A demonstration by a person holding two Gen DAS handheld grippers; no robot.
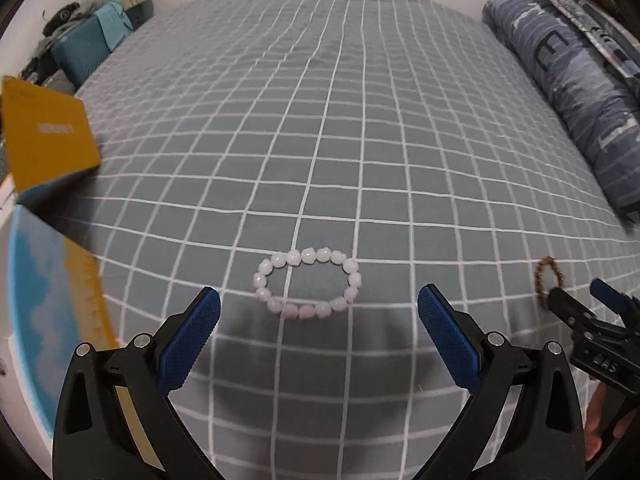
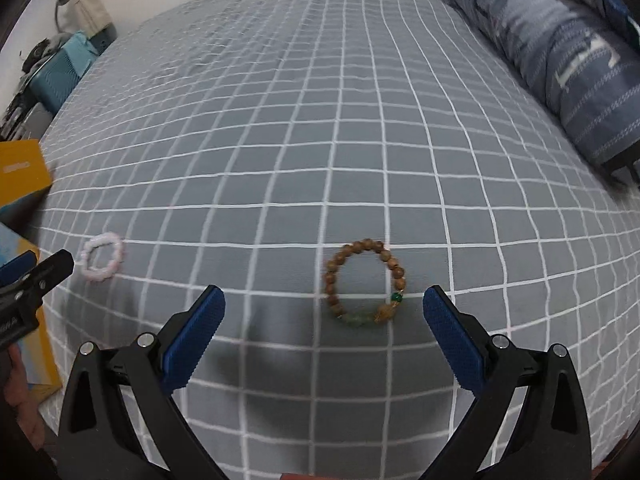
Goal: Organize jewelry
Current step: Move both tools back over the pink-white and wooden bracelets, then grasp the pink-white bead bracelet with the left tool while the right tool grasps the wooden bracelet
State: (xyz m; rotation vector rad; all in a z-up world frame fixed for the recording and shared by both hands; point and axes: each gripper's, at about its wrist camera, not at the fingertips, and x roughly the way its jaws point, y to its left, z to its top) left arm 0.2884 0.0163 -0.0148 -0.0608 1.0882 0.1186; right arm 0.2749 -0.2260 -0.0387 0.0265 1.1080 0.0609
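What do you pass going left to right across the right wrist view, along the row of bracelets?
Left gripper → pale pink bead bracelet → brown wooden bead bracelet with green beads.

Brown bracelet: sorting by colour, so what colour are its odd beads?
Green, on the brown bracelet; right wrist view shows it best.

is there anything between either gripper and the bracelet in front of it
Nothing visible. The left gripper is open with only bare checked bedsheet between its fingers and the pink bracelet. The right gripper is open too, with the brown bracelet lying flat just ahead, unobstructed.
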